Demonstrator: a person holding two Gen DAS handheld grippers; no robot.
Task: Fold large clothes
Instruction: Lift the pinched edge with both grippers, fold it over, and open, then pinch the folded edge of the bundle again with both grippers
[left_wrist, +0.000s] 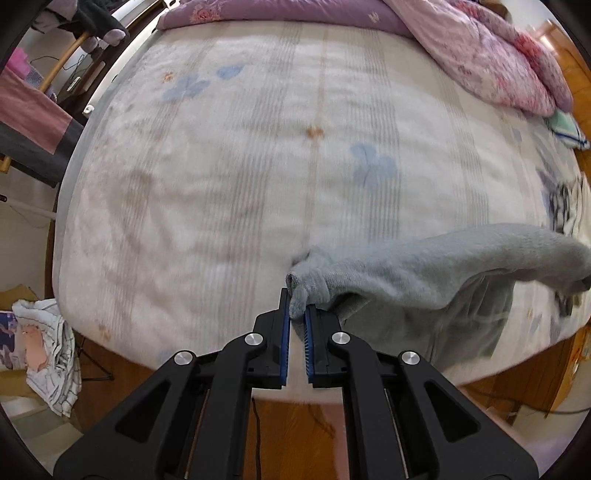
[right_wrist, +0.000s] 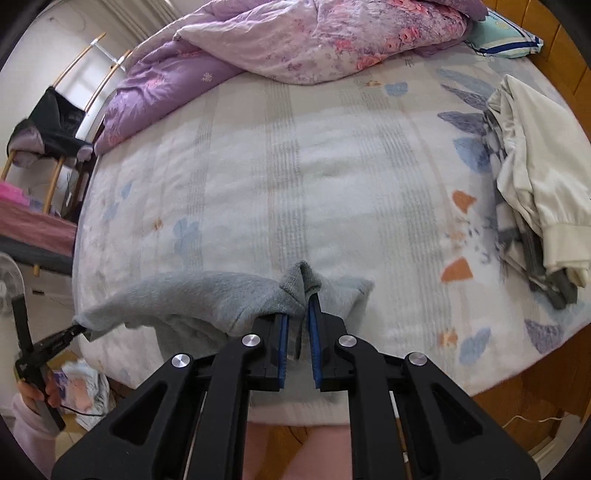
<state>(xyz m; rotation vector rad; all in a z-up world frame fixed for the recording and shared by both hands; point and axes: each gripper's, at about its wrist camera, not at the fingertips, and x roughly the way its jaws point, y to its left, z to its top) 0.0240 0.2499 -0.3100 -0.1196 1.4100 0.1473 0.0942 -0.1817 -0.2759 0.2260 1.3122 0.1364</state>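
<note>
A grey fleece garment (left_wrist: 436, 273) hangs stretched between both grippers above the near edge of the bed (left_wrist: 236, 155). My left gripper (left_wrist: 297, 308) is shut on one bunched corner of it, with the cloth trailing off to the right. In the right wrist view my right gripper (right_wrist: 305, 314) is shut on the other corner of the grey garment (right_wrist: 192, 295), and the fabric runs left to the left gripper (right_wrist: 75, 328), held by a hand in a pink sleeve. The garment's lower part droops over the bed edge.
A purple and pink floral quilt (right_wrist: 295, 40) is heaped at the far end of the bed. A pile of cream and grey clothes (right_wrist: 535, 177) lies at the right edge. Crumpled cloth (left_wrist: 48, 347) lies on the wooden floor at left. A chair with dark clothes (right_wrist: 51, 129) stands beyond.
</note>
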